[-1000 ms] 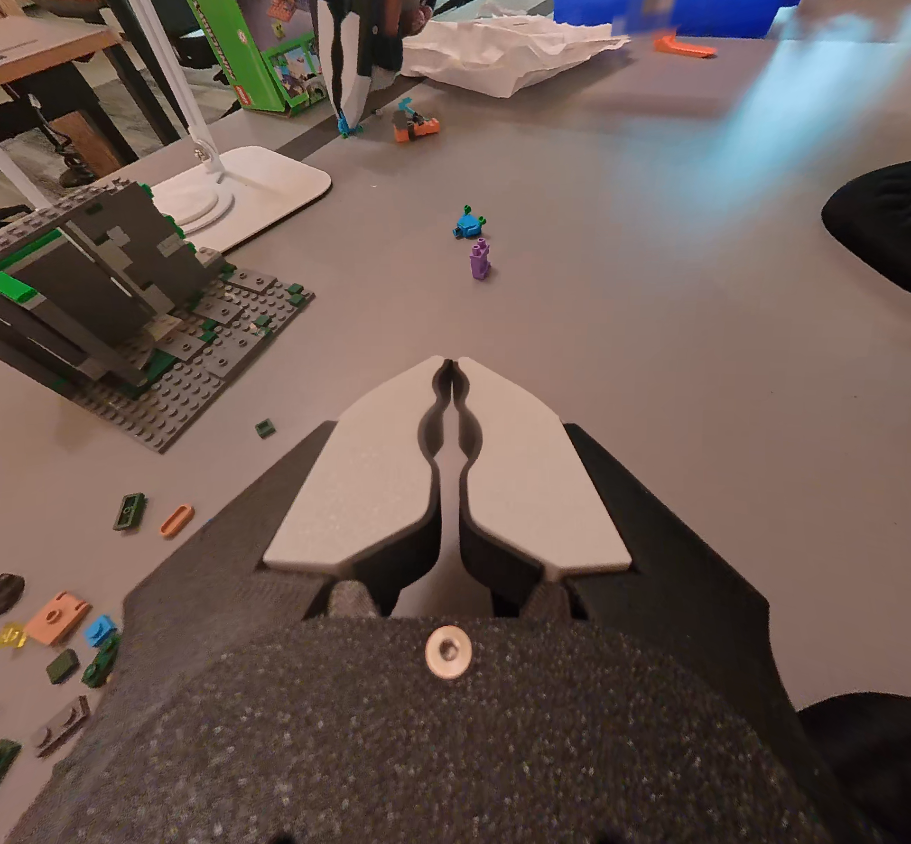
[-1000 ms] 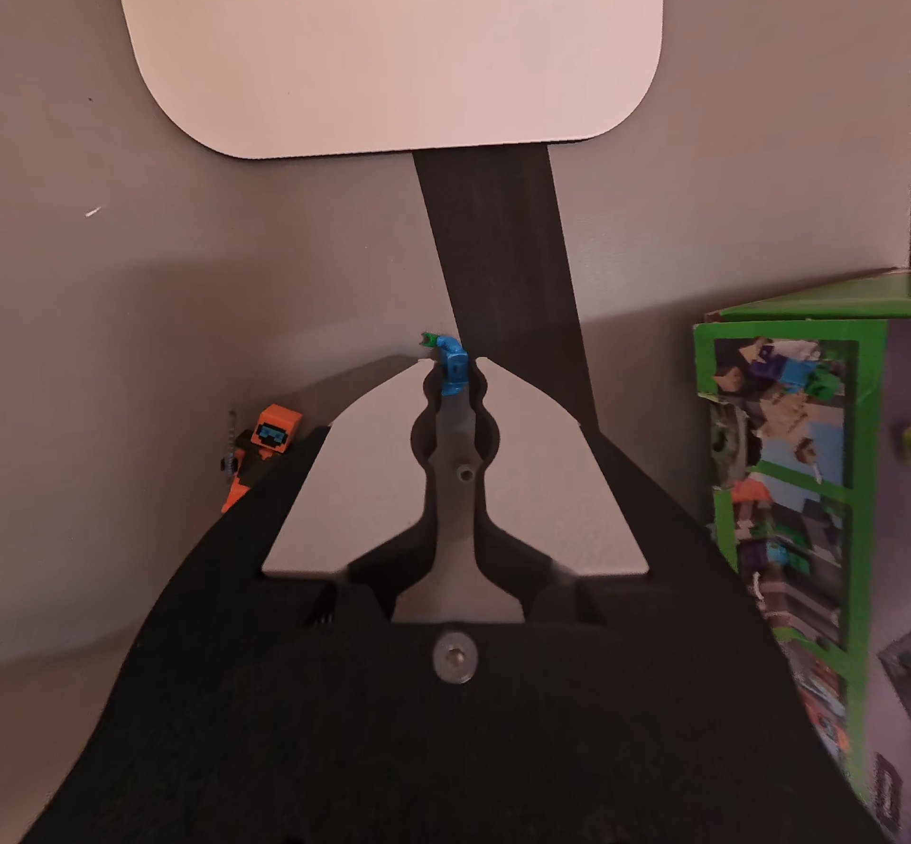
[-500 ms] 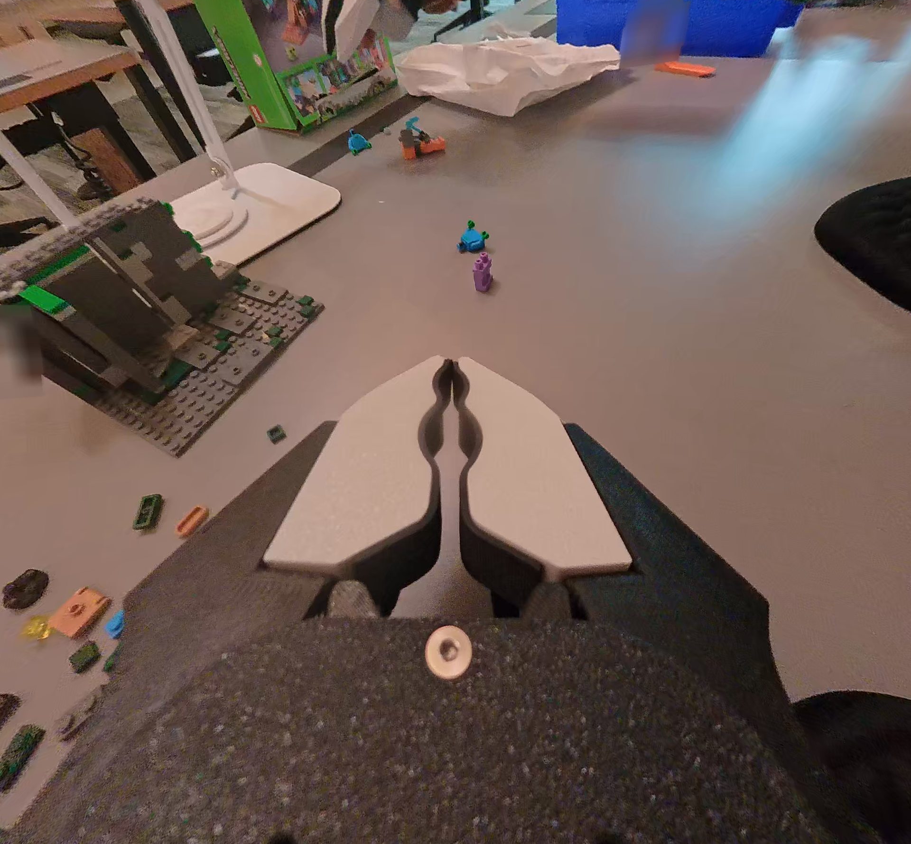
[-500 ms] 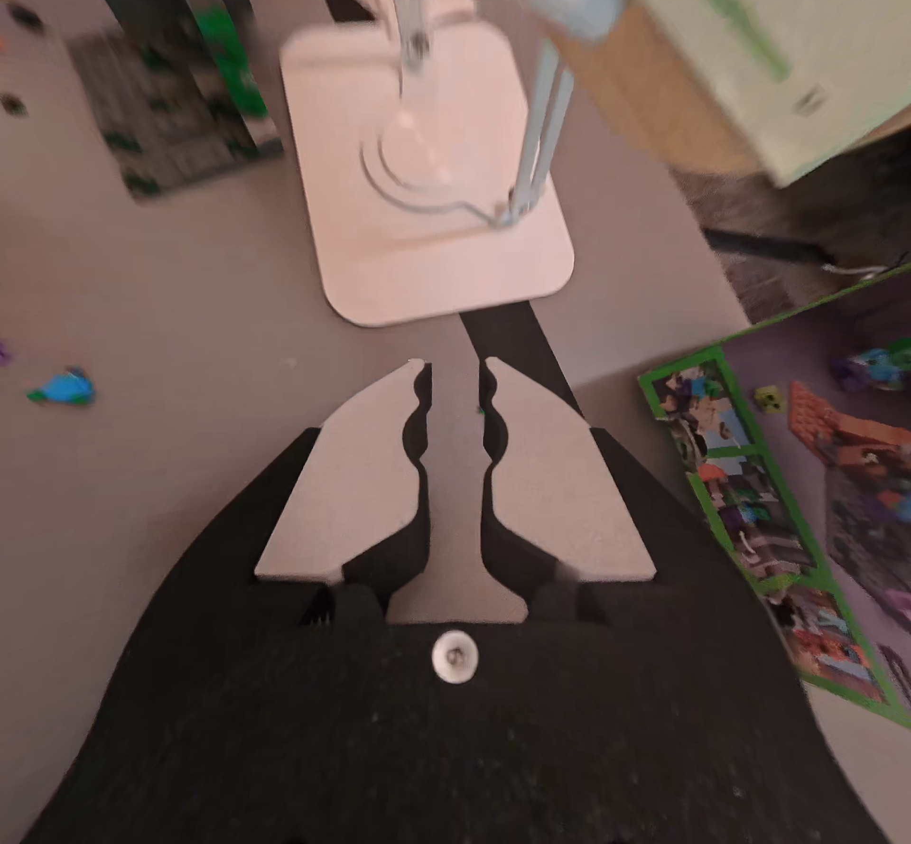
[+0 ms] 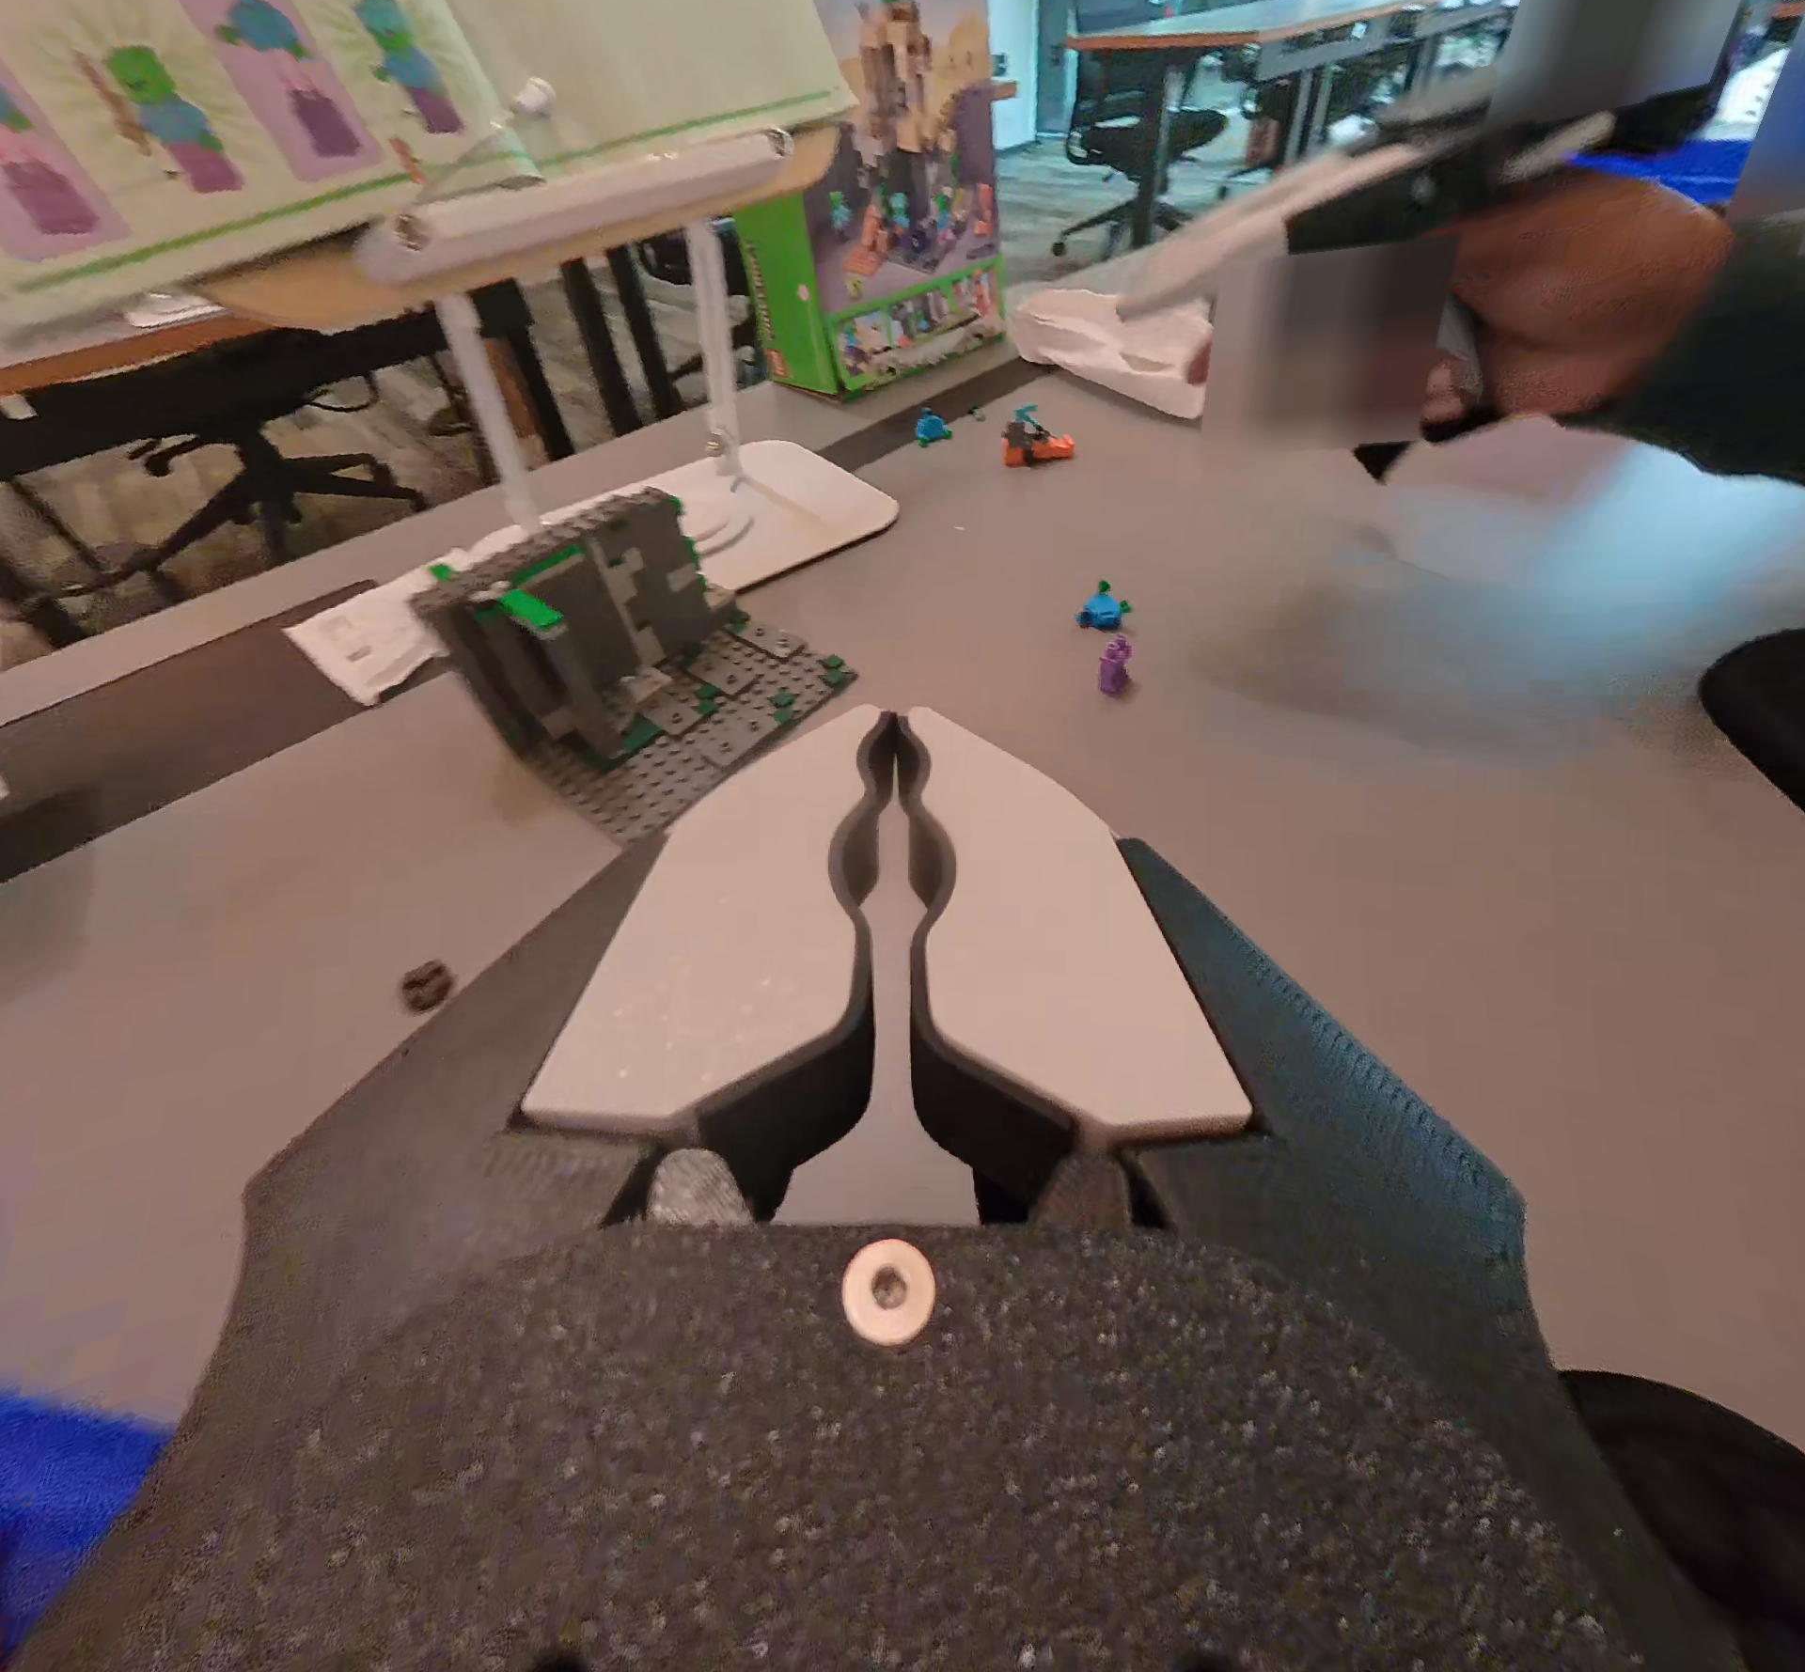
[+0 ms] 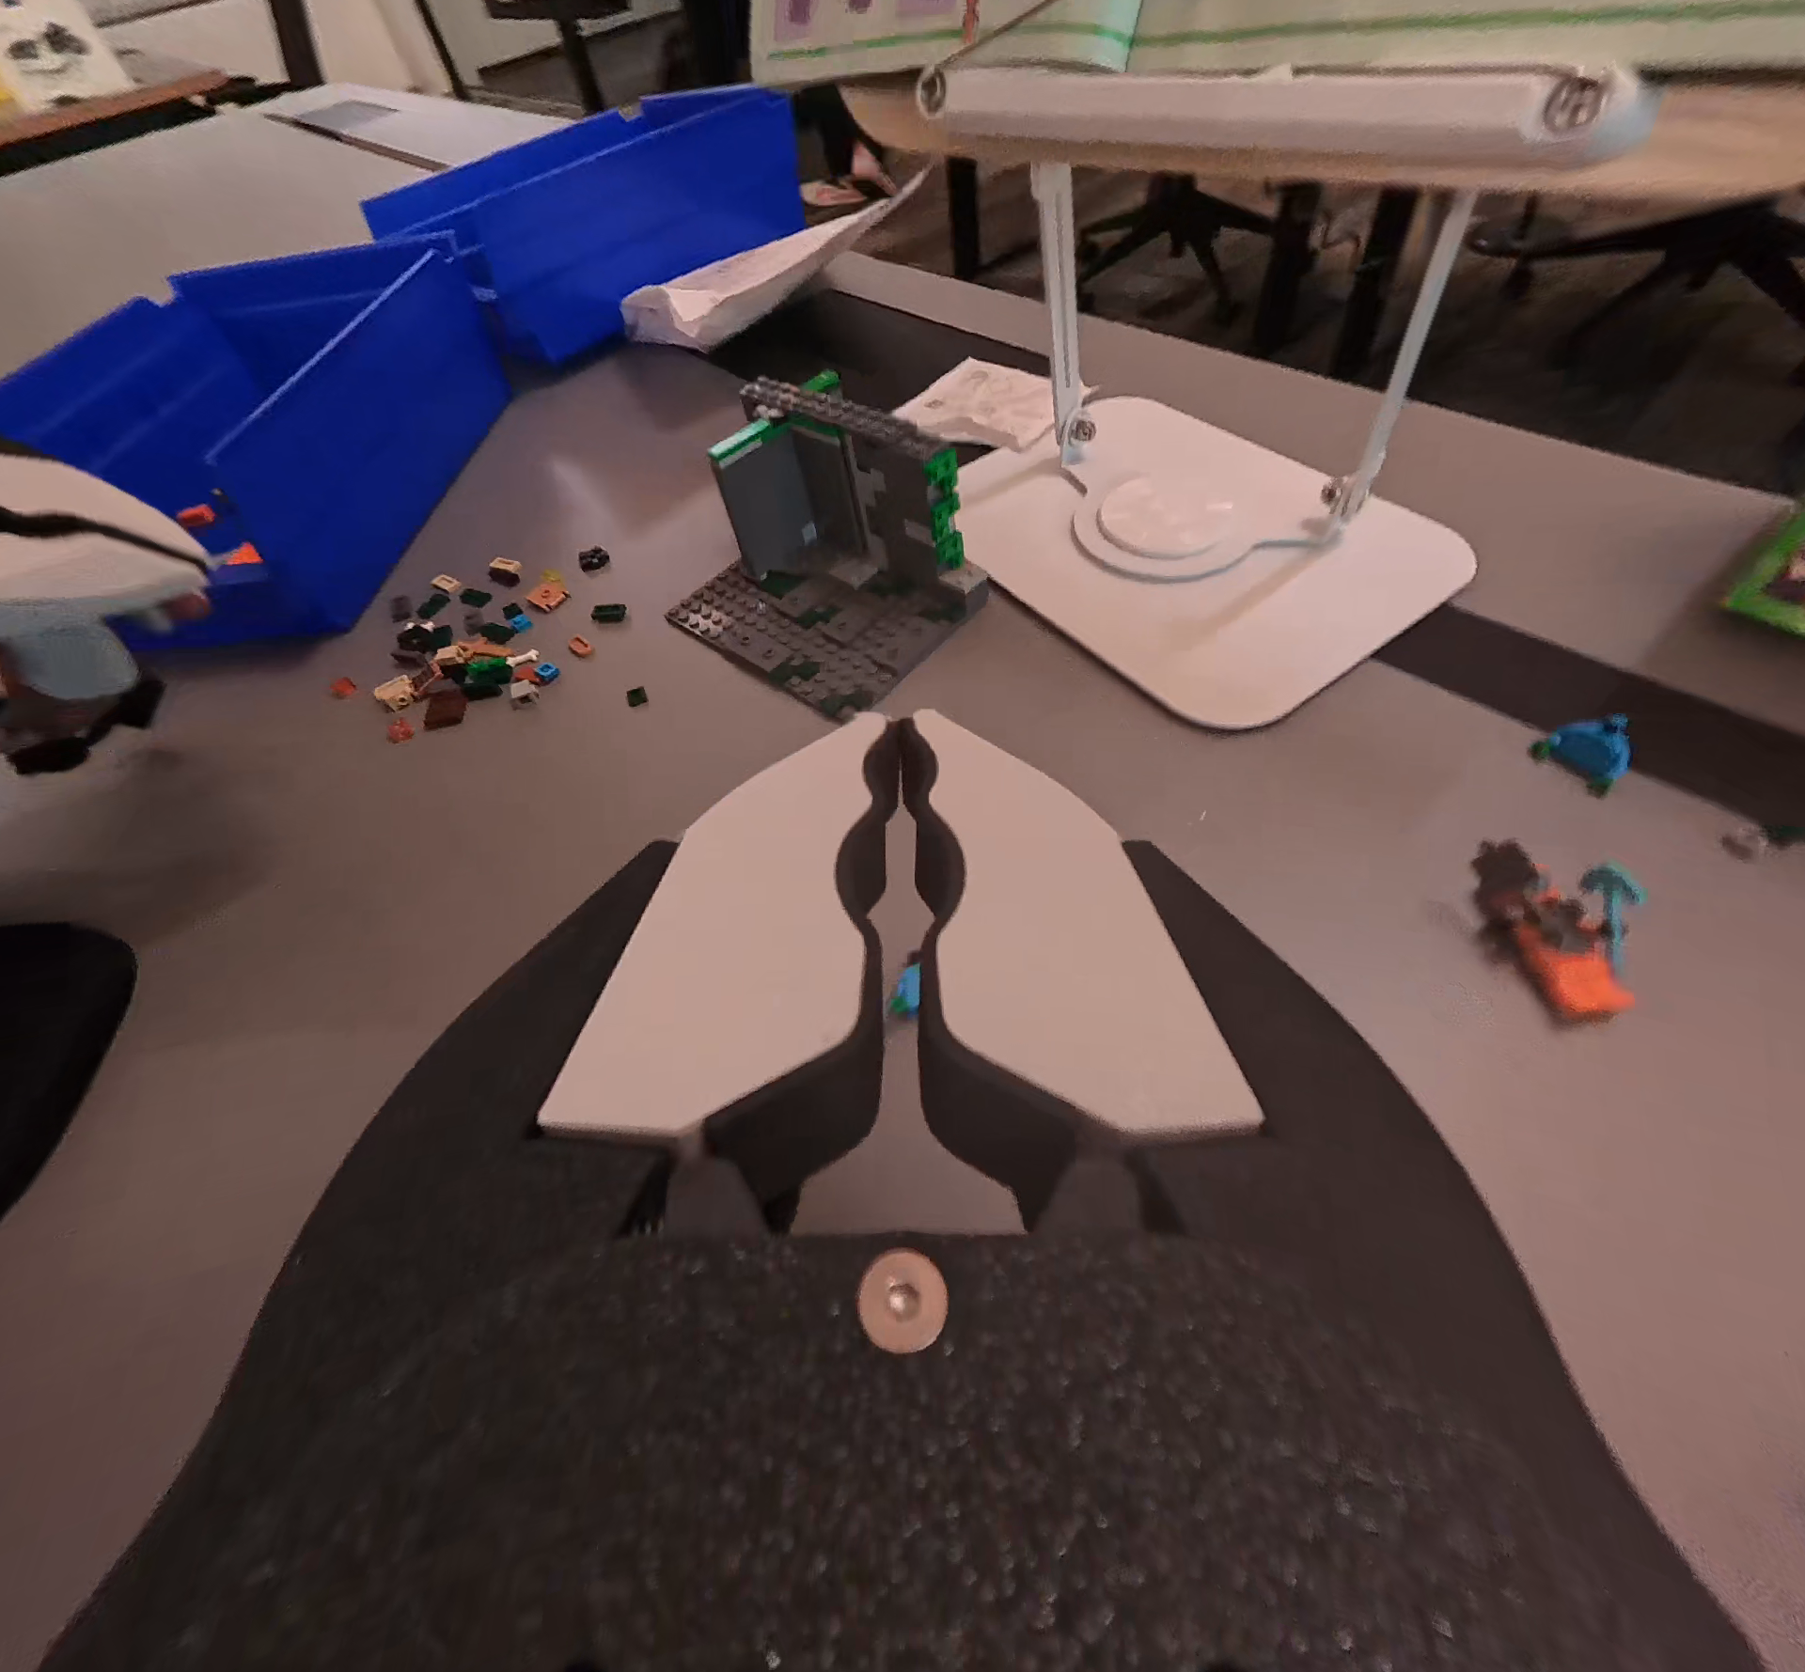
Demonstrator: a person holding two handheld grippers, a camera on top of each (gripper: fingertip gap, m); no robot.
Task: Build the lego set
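Left gripper (image 5: pixel 895 722): occupies the lower centre of the left wrist view, jaws together at the tips, nothing between them, raised above the grey table (image 5: pixel 1367 893).

Right gripper (image 6: pixel 901 725): lower centre of the right wrist view, jaws likewise closed at the tips. A small blue piece (image 6: pixel 906 990) shows through the gap farther back between the fingers; whether it is gripped or merely lying on the table beneath cannot be told.

Just beyond the left gripper's tips, slightly left of centre, stands the partly built grey and green lego model (image 5: pixel 596 629) on its dark studded baseplate. In the right wrist view the same model (image 6: pixel 840 531) sits above centre. To its left there lies a scatter of loose small bricks (image 6: pixel 479 639), and farther left, blue bins (image 6: pixel 322 414).

Right of centre in the left wrist view, a blue figure (image 5: pixel 1102 607) and a purple figure (image 5: pixel 1113 663) stand close together, apart from the model. Farther back, an orange figure (image 5: pixel 1035 444) lies near another blue piece (image 5: pixel 930 426).

Behind the model, the white stand base (image 5: pixel 811 512) rests on the table, its arms carrying an open instruction booklet (image 5: pixel 391 14) in the upper left. The green set box (image 5: pixel 889 160) stands upright beyond it, with crumpled white paper (image 5: pixel 1113 336) to the right.

Upper right of the left wrist view: the right gripper, blurred, held in a person's hand (image 5: pixel 1582 307).
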